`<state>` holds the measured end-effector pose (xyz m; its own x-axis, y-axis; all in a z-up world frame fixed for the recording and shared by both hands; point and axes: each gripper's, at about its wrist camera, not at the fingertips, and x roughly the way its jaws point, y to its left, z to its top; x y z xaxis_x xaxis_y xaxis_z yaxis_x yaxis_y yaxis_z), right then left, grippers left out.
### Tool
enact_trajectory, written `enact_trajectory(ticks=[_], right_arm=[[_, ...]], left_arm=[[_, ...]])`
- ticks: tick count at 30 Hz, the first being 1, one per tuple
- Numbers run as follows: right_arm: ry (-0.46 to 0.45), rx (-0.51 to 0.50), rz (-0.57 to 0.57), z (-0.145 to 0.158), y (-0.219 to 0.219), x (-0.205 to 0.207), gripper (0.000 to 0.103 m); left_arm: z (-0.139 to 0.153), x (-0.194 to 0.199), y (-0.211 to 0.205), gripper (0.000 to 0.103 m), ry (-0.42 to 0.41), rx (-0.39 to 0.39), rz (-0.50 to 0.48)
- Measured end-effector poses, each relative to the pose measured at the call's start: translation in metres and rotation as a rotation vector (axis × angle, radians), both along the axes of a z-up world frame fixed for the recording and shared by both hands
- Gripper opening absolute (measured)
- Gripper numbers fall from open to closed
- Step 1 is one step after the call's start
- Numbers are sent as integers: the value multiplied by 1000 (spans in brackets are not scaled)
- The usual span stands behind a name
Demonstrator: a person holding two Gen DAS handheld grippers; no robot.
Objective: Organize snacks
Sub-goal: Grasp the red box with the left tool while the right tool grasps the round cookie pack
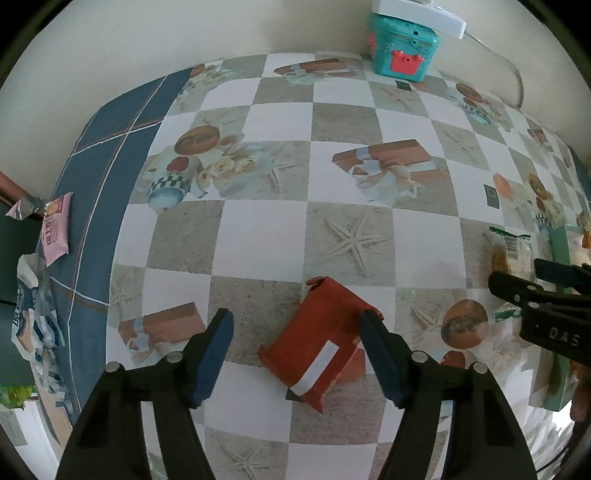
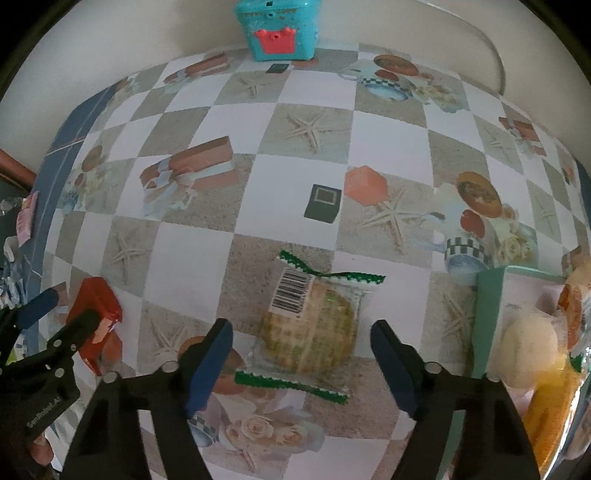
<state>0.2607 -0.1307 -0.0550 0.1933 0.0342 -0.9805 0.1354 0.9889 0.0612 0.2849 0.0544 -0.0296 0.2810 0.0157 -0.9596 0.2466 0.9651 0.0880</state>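
In the left wrist view, the left hand-held gripper (image 1: 297, 354) points down at the counter (image 1: 258, 236), which is covered in a checkered cloth printed with starfish and gift boxes. Its blue-padded jaws stand apart around a red rectangular foil snack packet (image 1: 314, 343) lying flat at lower centre; the right pad is at the packet's edge, the left pad clear of it. In the right wrist view, the right hand-held gripper (image 2: 301, 365) straddles a clear-wrapped round biscuit with green crimped ends (image 2: 310, 332), jaws apart, neither pad pressing. A pale green open box (image 2: 487, 317) holding wrapped snacks sits at the right edge. A teal toy box with a red clasp (image 2: 277, 29) stands against the wall at top.
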Motion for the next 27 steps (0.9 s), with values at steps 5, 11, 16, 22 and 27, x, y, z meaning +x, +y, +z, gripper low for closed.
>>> enact_trajectory(ticks=[5,11,16,22,27], right_arm=[[2,-8,-7,-4,2,6,61],[-6,-21,-6,-8,3,5,56],[-7,-23,-4,-10,2,7,56],[-8,-22,0,-5,-2,0,56],[-7,-30,-3,-5,-3,-2,55]], left_arm=[[-1,-2,-3,68,-5,1,-13],[-3,-6,-8,68,6,-9,-31],[-7,-13,-16,68,29,-10,-47],[-14,-18,-18,66,36,16,-58],[-14,-15,-10,48,35,8,-20]])
